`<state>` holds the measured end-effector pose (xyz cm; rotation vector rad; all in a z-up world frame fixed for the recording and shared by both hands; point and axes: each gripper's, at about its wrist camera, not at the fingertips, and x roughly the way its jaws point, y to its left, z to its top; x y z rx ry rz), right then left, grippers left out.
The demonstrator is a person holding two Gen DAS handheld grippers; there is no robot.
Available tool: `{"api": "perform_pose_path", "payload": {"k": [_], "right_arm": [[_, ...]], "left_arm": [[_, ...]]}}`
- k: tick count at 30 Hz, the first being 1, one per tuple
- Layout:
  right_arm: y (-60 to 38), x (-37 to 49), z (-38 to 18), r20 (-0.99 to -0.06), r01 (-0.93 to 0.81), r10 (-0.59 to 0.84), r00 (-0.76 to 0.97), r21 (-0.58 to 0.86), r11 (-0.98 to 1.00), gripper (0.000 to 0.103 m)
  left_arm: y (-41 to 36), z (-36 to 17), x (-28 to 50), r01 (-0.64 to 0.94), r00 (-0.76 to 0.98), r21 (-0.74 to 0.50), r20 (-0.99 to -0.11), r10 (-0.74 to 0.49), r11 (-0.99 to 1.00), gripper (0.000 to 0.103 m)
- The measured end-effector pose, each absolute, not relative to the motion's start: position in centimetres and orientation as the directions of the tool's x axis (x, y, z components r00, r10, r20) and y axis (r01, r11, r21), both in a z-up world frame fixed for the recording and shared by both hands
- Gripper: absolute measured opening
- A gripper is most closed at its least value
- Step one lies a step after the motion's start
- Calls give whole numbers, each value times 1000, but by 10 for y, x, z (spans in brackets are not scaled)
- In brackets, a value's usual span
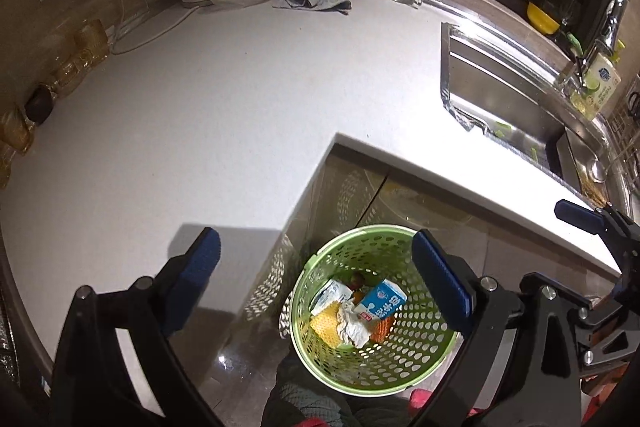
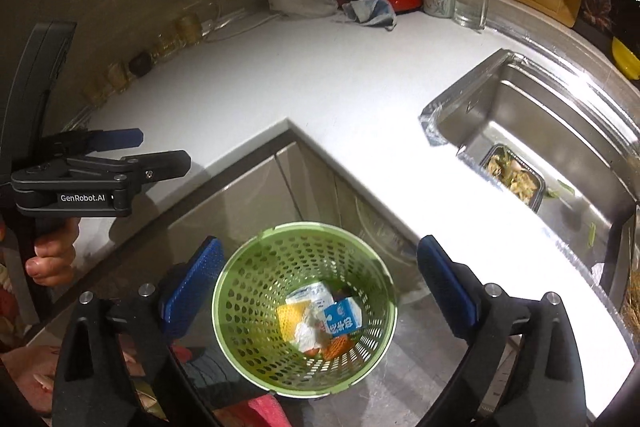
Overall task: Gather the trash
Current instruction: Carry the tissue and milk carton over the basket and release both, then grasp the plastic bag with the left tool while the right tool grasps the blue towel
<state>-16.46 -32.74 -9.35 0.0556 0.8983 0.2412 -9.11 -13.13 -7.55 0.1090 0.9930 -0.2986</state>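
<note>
The bin sits on the floor right under both grippers, already holding two cartons, crumpled paper and scraps. The counter beyond looks free of loose trash, so collection seems nearly finished. The left gripper and right gripper tilt steeply down, jaws wide, empty.

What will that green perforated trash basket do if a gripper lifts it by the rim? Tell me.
The green basket looks like thin perforated plastic, so its rim probably flexes. It holds only milk cartons and crumpled paper, so it is likely light. Being tall and narrow, it may tip.
</note>
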Motion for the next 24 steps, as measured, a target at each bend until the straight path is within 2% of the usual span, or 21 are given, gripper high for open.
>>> {"api": "perform_pose_path", "payload": {"k": [11,24], "right_arm": [[-340,-58,-52,-702,-123,190,686,145,982,100],[-341,134,-63,-725,-5,122,677,161,987,100]], "left_arm": [[-112,-40,35,217,608,-20,-779,-151,976,95],[-100,-59,231,127,614,-60,-779,-126,990,95]]}}
